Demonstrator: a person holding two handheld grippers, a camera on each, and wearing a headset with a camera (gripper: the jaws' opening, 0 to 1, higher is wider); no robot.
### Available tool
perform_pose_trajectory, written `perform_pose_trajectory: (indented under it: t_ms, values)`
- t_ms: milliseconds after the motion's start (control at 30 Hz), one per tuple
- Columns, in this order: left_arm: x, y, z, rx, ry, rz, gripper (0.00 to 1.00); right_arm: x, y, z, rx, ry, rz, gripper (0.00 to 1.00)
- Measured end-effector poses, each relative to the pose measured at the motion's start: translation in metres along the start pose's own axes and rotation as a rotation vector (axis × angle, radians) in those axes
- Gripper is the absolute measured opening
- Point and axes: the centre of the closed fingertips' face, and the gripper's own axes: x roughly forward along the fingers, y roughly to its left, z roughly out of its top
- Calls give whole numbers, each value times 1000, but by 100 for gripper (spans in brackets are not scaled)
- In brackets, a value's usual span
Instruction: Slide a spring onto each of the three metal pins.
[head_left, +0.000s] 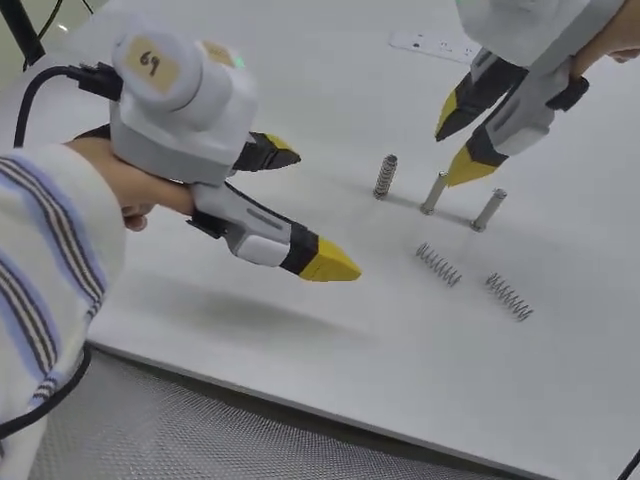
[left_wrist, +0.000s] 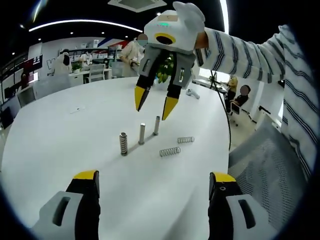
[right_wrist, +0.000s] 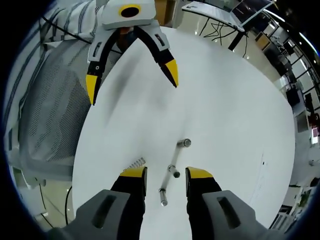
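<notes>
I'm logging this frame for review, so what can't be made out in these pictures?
Right gripper view: a loose spring is half hidden behind that gripper's own jaw.
Head view: the right gripper is cut off by the top edge.
Right gripper view: the three pins are too small to tell which carries a spring.

The left tool (head_left: 315, 210) has a smooth, matt grey-white plastic shell. Its jaws are black and yellow plastic with a slight gloss, and a tan paper label (head_left: 150, 64) is stuck on its top. The right tool (head_left: 447, 158) looks to be the same plastic. Just beside its jaw tips stand the pins (head_left: 433, 192), bare metal with a satin shine. Near them lie the springs (head_left: 438, 264), coiled wire of duller metal. Under both tools the surface (head_left: 350, 340) is white and smooth with a soft sheen. Behind the left tool is a striped knit cloth sleeve (head_left: 50, 260).
</notes>
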Motion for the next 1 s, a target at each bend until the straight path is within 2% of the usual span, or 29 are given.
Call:
perform_pose_trajectory:
  t_ms: [100,167,400,600,733,800,1000]
  values:
    - [-1,0,-2,-3,6,-1,87,-3,4,-8,16,1,-4,28]
    - [-2,0,-3,0,12,-2,87,-7,7,-9,46,-17,-11,29]
    - [-5,-1,-5,-14,12,-9,86,-19,15,-8,152,-120,-71,32]
    - [-4,0,-4,-9,12,-9,86,-22,24,-12,245,-201,-93,34]
    - [-4,1,-2,-17,-1,-9,86,-22,27,-22,313,-234,-125,36]
    - [-5,3,-2,-22,-3,-7,86,-23,26,-25,373,-268,-151,40]
    - [-4,4,-3,-27,-1,-4,87,-25,37,-29,432,-340,-180,48]
